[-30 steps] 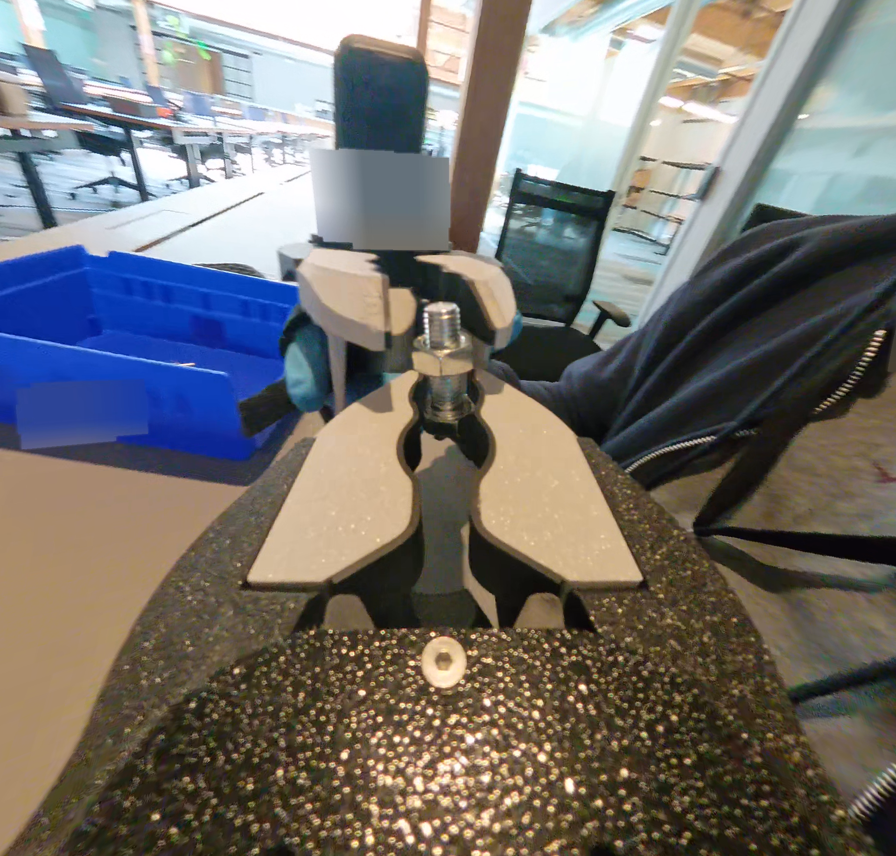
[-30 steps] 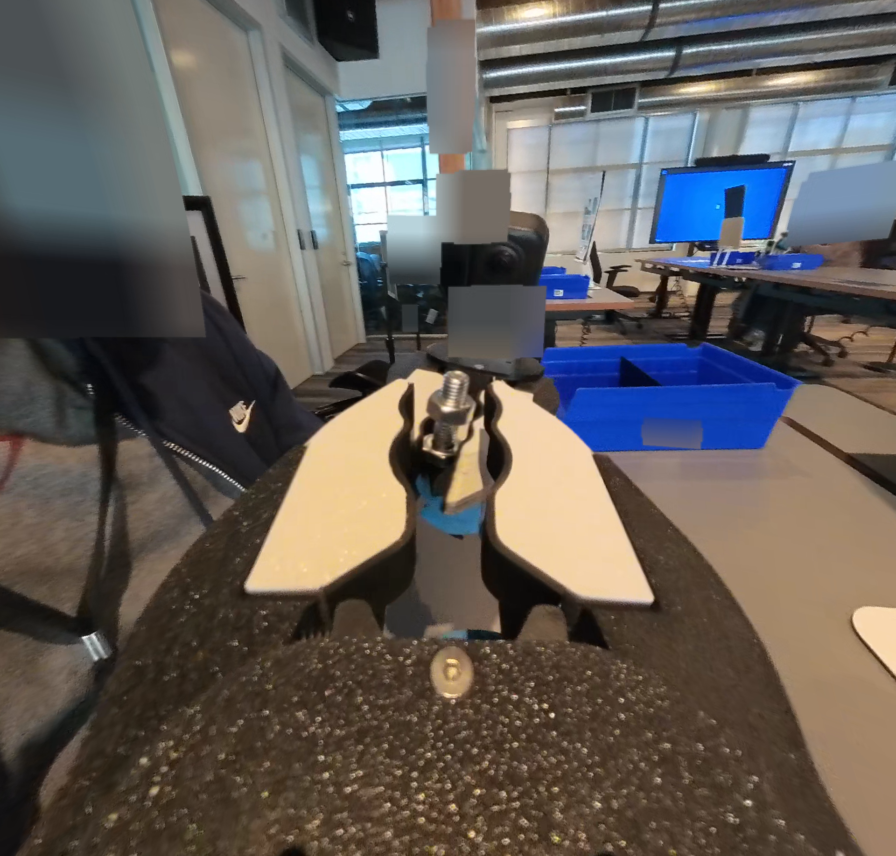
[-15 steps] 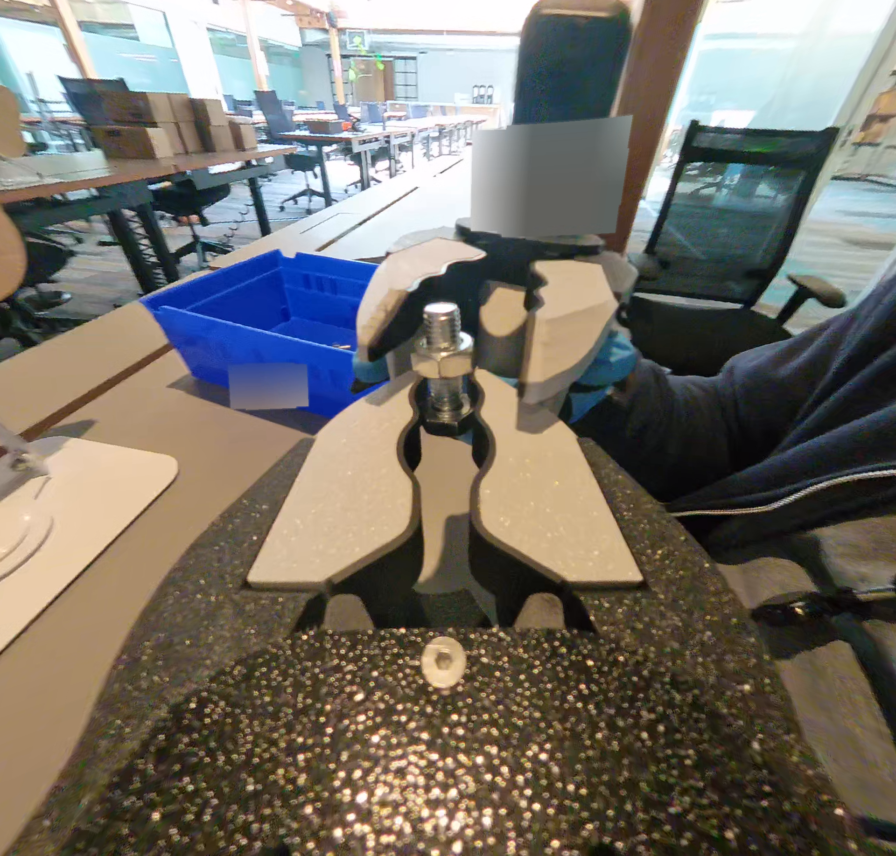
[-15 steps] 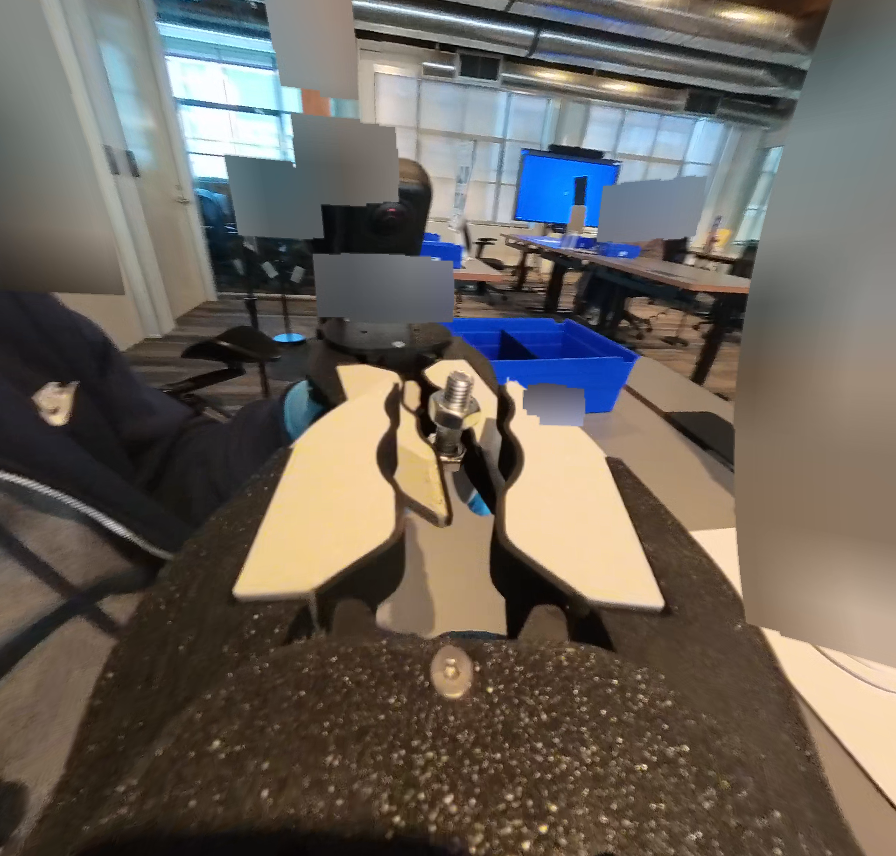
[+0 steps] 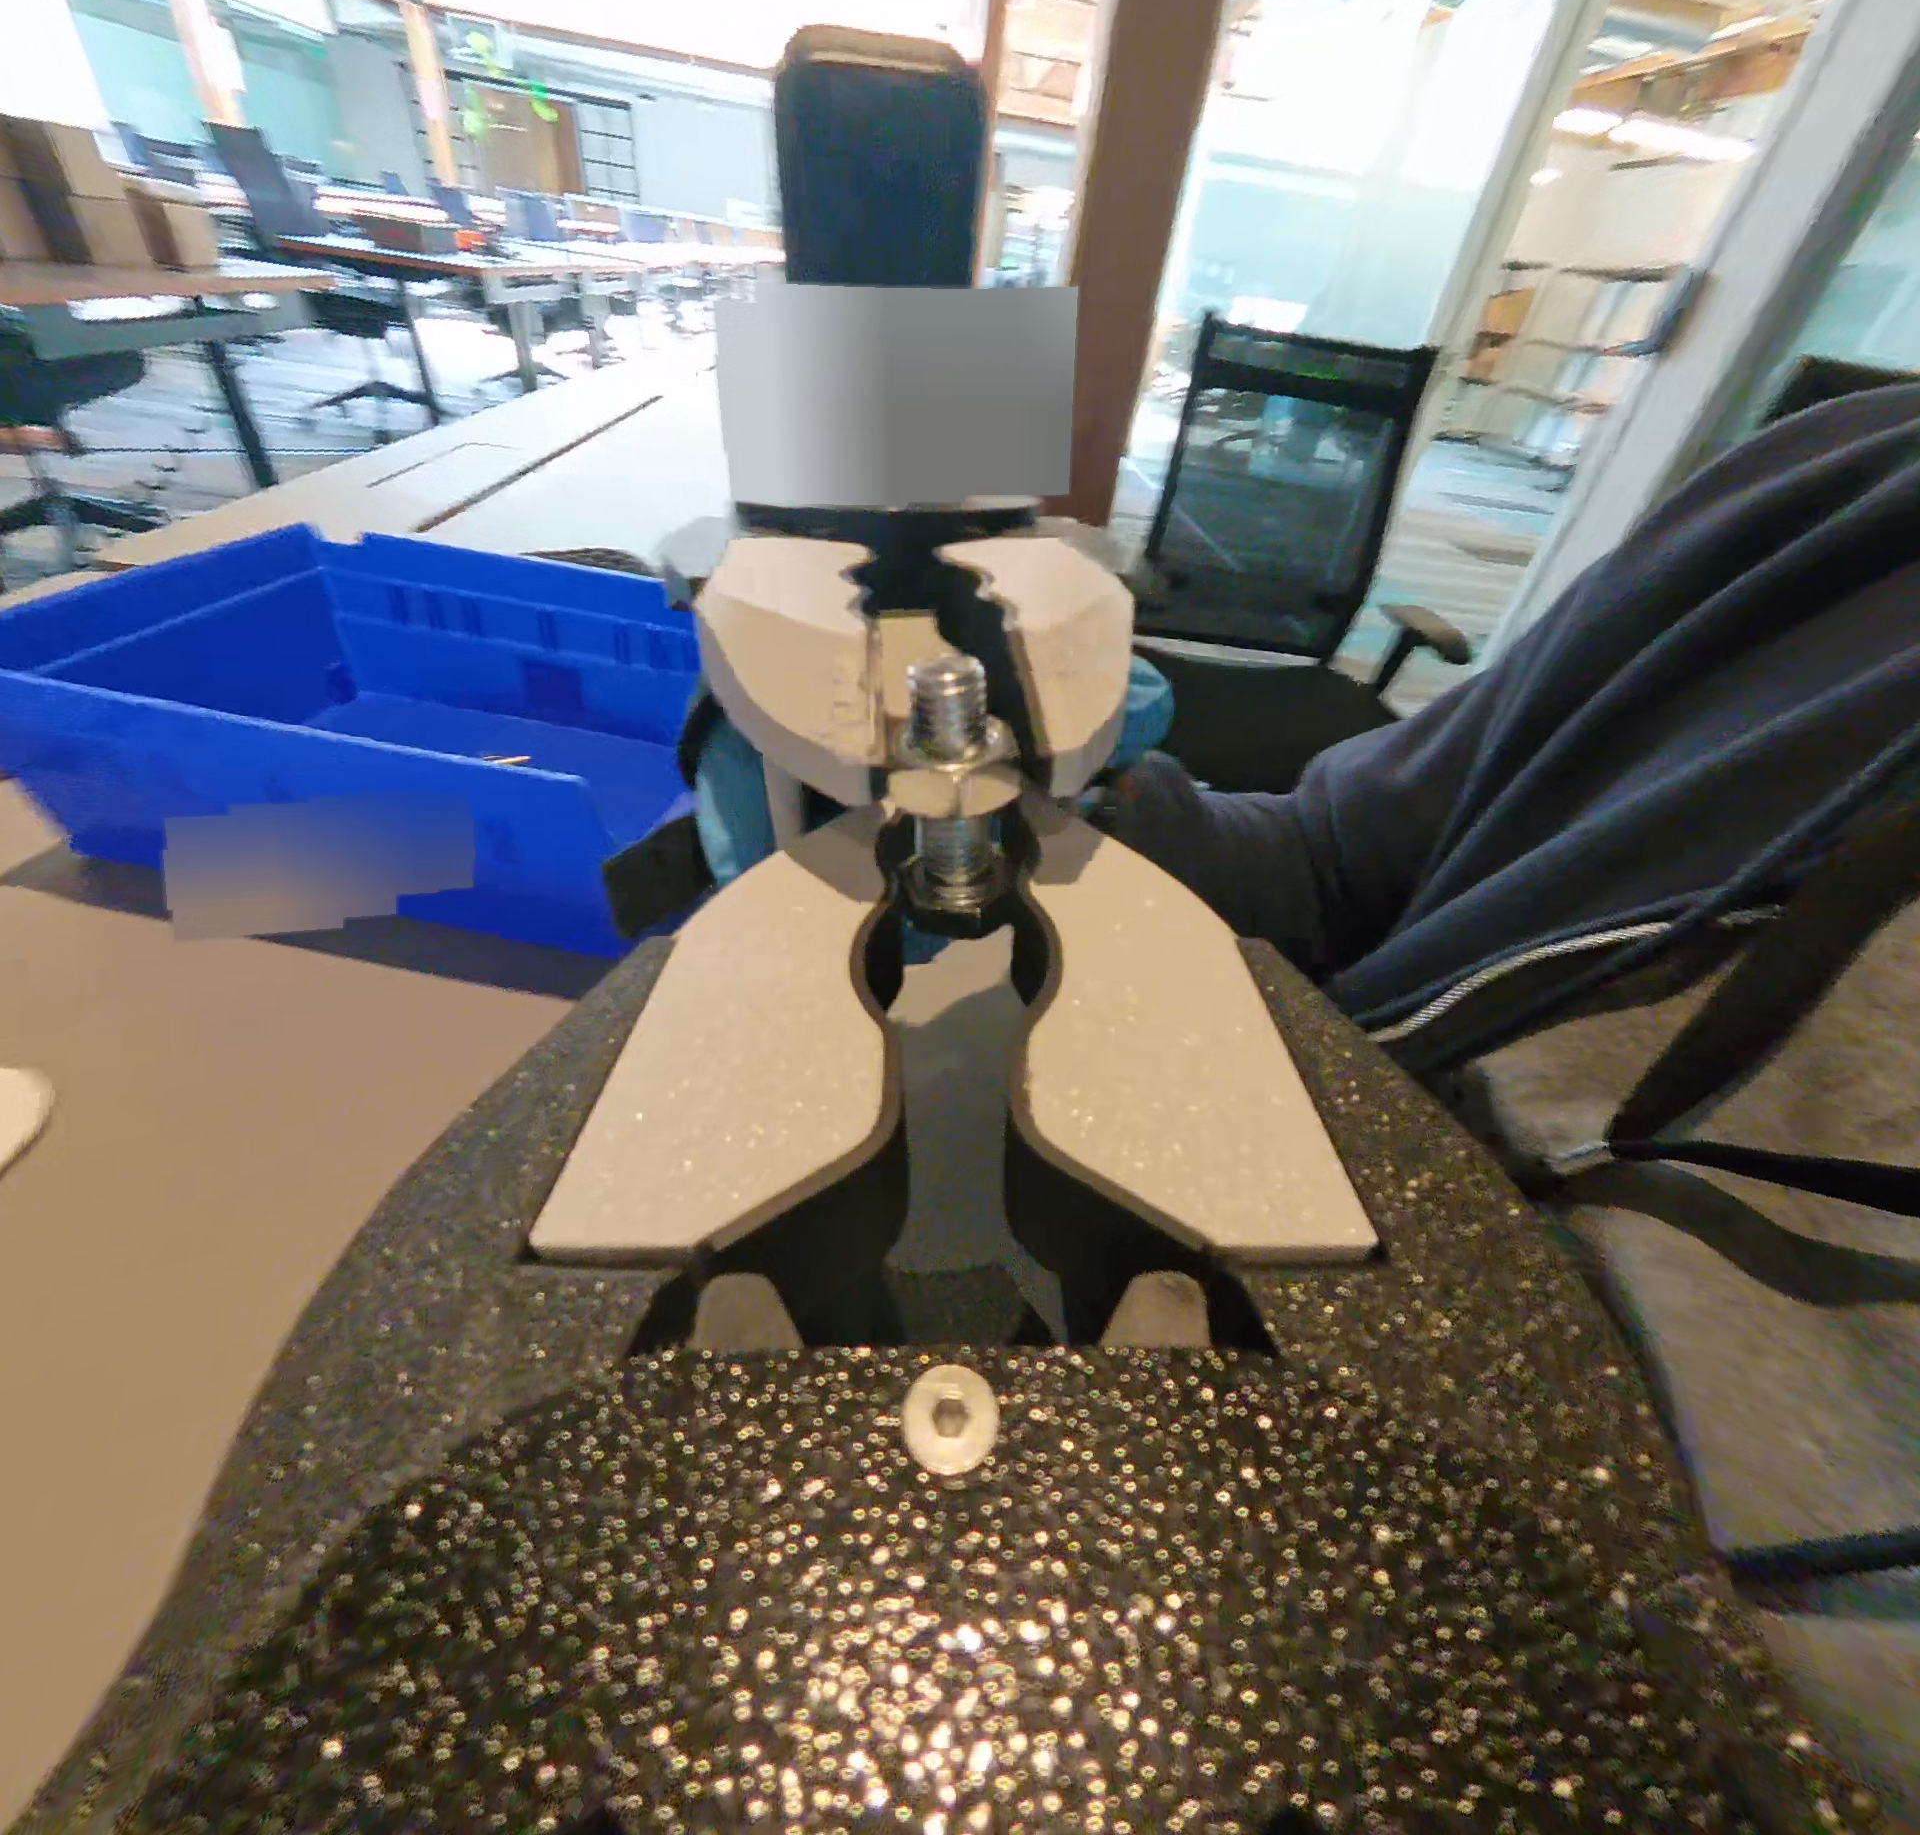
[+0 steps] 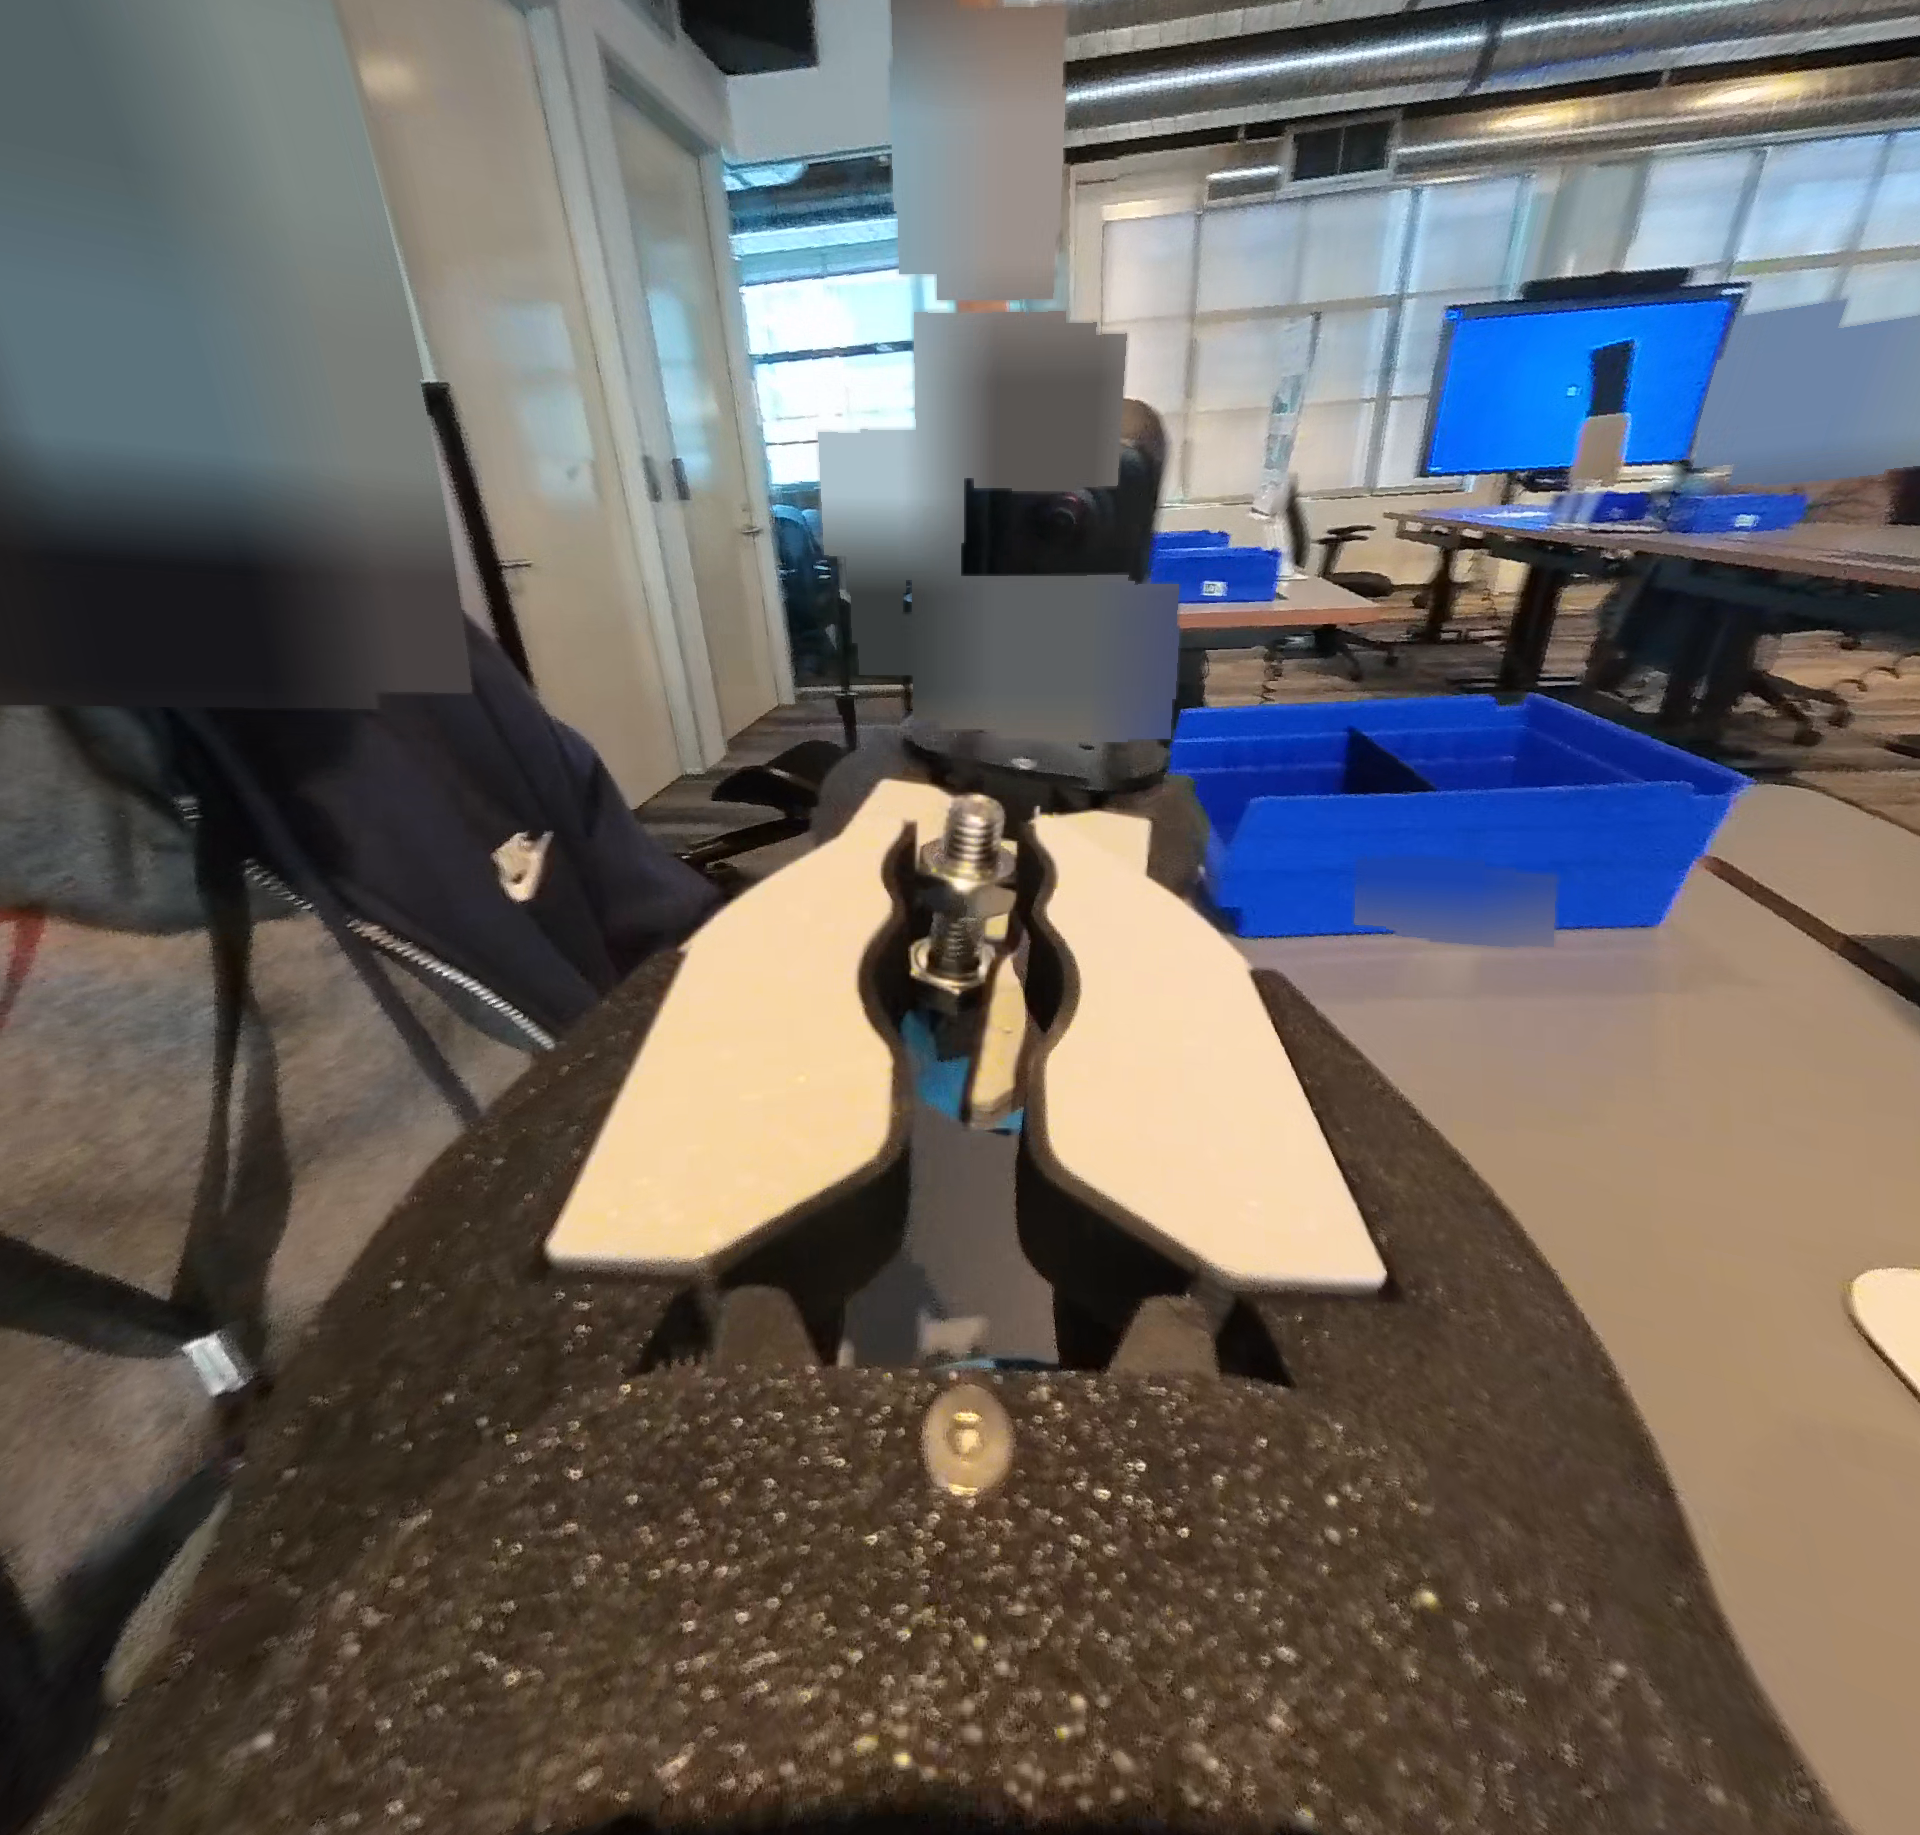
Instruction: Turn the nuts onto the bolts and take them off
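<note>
Item — bolt, upright in mid-air above the table's near edge, my left gripper clamped on its head, my right gripper pinched on the nut mid-thread; risk — a tilted wrist could bind the threads.

right gripper swung back square onto the nut, jaws closed around it
</note>
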Action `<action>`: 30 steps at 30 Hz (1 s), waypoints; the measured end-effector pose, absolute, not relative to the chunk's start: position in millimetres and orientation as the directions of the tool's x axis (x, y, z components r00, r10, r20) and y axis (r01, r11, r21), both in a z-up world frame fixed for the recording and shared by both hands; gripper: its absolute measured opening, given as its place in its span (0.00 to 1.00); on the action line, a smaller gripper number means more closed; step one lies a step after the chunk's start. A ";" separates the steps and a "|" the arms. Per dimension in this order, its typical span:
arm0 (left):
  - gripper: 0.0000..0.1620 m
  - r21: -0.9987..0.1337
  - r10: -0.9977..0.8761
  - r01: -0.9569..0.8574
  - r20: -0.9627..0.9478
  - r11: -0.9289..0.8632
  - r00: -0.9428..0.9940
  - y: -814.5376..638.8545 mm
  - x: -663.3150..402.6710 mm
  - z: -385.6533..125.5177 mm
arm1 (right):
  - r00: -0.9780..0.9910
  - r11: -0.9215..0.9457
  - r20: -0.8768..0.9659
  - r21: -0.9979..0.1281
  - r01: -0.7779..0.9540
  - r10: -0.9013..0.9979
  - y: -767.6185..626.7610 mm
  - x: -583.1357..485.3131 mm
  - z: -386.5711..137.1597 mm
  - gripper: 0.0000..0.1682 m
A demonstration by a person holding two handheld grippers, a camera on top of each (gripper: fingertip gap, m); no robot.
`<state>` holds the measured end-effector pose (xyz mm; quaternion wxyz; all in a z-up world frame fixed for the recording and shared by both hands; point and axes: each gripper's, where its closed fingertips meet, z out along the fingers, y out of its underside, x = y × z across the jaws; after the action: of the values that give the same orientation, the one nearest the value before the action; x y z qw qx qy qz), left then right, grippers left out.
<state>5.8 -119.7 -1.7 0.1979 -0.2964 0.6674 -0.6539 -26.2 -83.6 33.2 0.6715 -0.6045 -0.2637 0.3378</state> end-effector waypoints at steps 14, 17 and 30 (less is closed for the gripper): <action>0.09 -0.993 -0.722 -0.116 0.105 -0.035 -0.684 -106.6 13.5 -0.2 | 0.663 0.058 -0.071 -0.984 -0.170 0.745 -80.9 -20.1 39.6 0.20; 0.09 -0.991 -0.669 -0.122 0.129 -0.058 -0.732 -113.6 7.4 2.2 | 0.617 0.042 -0.088 -0.980 -0.193 0.782 -87.6 -18.4 40.2 0.17; 0.10 -0.993 -0.820 -0.103 0.011 0.058 -0.572 -93.3 24.8 -7.2 | 0.785 0.036 -0.024 -0.998 -0.059 0.619 -65.4 -11.2 26.5 0.10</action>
<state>24.8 -93.3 -7.2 0.3036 -0.3492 0.6608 -0.5910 -11.2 -65.4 26.5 0.6865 -0.6491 -0.2156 0.2467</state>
